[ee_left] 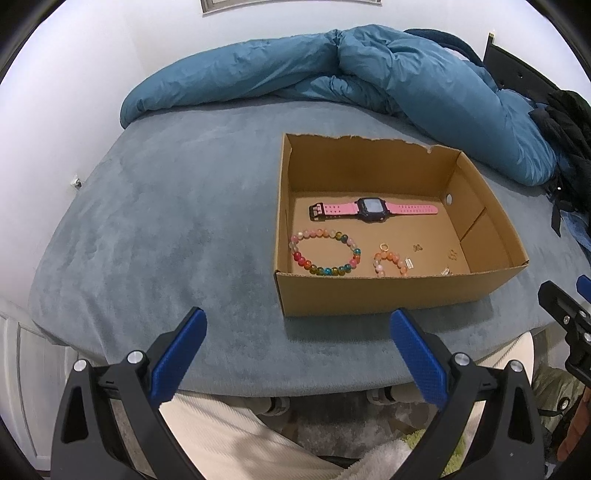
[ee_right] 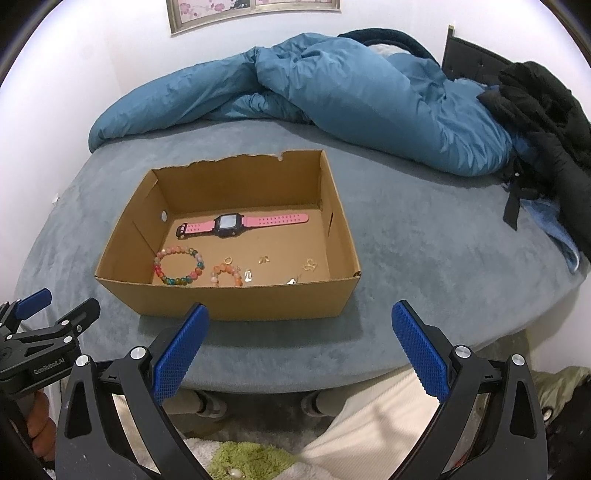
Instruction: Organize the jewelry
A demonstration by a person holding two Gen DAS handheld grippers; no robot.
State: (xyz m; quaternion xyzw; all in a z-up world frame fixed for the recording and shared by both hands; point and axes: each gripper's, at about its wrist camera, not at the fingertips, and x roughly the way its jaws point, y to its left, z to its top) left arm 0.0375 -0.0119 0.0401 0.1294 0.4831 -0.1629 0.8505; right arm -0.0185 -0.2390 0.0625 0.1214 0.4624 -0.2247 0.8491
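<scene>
The near part of the small orange bracelet point(ee_left: 390, 263) is hidden behind the near wall of the cardboard box point(ee_left: 388, 291). The tiny gold trinkets point(ee_right: 309, 264) on the box floor are too small to be identified. The framed picture point(ee_right: 255, 9) on the far wall is cut off by the top edge.

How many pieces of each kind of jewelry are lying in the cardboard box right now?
Pink watch: 1
Beaded bracelets: 2, the multicolored beaded bracelet and the orange beaded bracelet
Small gold and silver trinkets: 4 that I can make out, such as the gold butterfly charm; too tiny to name each
Total: 7
</scene>
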